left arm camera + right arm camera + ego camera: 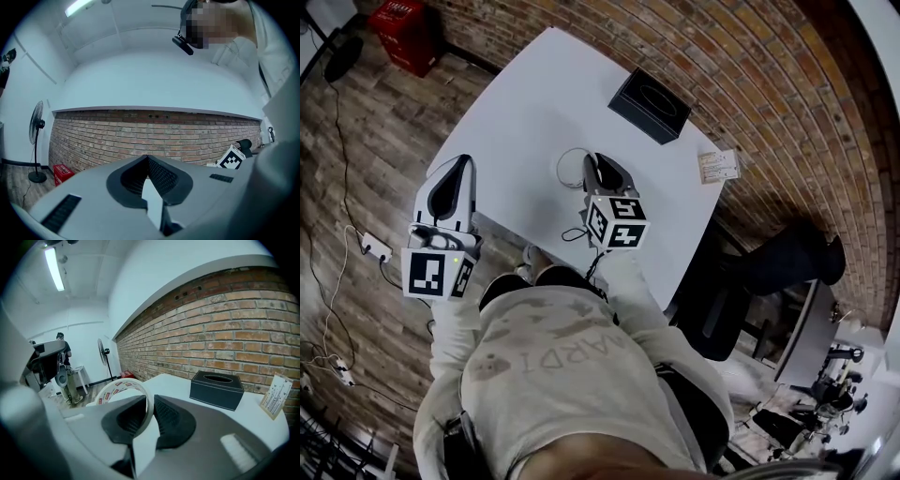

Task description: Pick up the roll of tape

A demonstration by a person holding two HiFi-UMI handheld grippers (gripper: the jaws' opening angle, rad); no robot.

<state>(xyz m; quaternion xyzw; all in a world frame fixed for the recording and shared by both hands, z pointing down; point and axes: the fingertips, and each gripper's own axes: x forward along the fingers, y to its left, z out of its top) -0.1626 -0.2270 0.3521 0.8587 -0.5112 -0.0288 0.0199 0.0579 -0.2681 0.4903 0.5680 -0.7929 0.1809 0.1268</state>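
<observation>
The roll of tape [566, 168] is a thin white ring with red print. It hangs over the white table [534, 94], near its front edge. My right gripper [598, 171] is shut on the roll's wall. In the right gripper view the roll of tape [123, 389] stands on edge, and the right gripper [149, 409] has one pad inside the ring and one outside. My left gripper [454, 176] is over the table's left front corner, apart from the roll. In the left gripper view the left gripper [148, 161] has its tips touching and nothing between them.
A black tissue box [649, 105] sits at the table's far side, and a small printed card [718, 166] stands at its right edge by the brick wall. A dark office chair [787, 262] is right of the table. A red crate [405, 33] and cables [370, 246] are on the floor.
</observation>
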